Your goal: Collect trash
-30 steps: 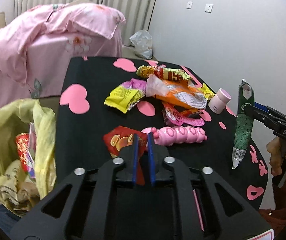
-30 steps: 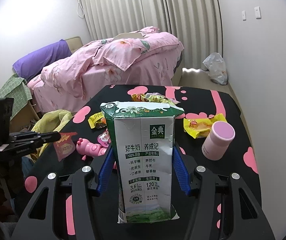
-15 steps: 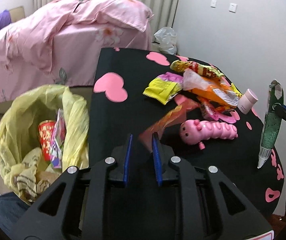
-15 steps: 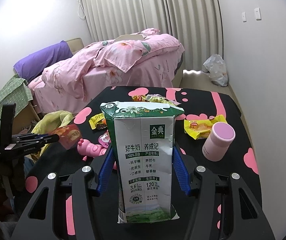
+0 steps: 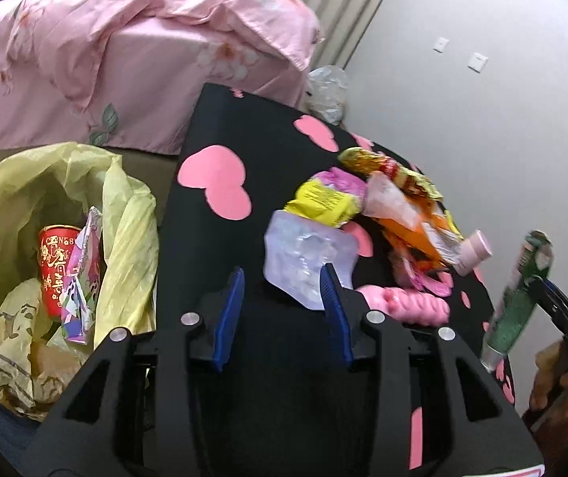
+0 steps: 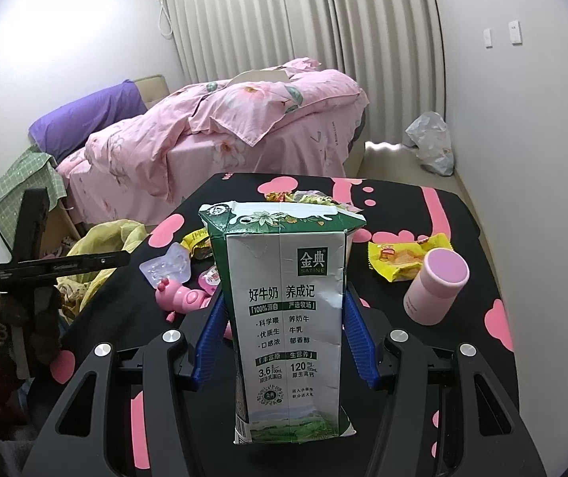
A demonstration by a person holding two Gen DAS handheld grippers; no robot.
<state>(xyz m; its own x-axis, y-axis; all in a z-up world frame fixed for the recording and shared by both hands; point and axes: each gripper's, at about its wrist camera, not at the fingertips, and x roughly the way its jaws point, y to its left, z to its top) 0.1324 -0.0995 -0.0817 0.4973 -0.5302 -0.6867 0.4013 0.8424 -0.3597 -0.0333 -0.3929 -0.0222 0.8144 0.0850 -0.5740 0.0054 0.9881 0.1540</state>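
Tongs on the left (image 5: 282, 274) spread wide, blue pads (image 5: 228, 318) well apart, gripping nothing. Just at the right pad's tip, a pale crinkled wrapper (image 5: 307, 258) (touching the pad or not: cannot tell, nor whether lying on the surface or in the air). Below, the black surface (image 5: 224, 139) with pink hearts. Off its left edge, an open yellow bag (image 5: 125, 214) holding a red cup (image 5: 59, 262) and scraps of packaging. Farther along the surface, a heap of trash: yellow packet (image 5: 323, 202), orange wrapper (image 5: 415, 222), pink bottle (image 5: 476, 248), with a pink toy (image 5: 403, 306) nearer. At far right, a green carton (image 5: 518, 298) clamped upright in the right tongs (image 5: 538, 282), above the surface's edge.

From the right wrist: right tongs (image 6: 284, 298) closed on the carton (image 6: 287, 338), one blue pad pressed to each side, carton upright and filling the middle. Bottle (image 6: 437, 286) standing to its right, with a yellow packet (image 6: 403, 258) just behind. To the left, toy (image 6: 178, 298) and wrapper (image 6: 166, 266) near each other, left tongs (image 6: 123, 257) pointing at the wrapper from over the bag (image 6: 101, 238). Pink bed (image 6: 244, 127) beyond.
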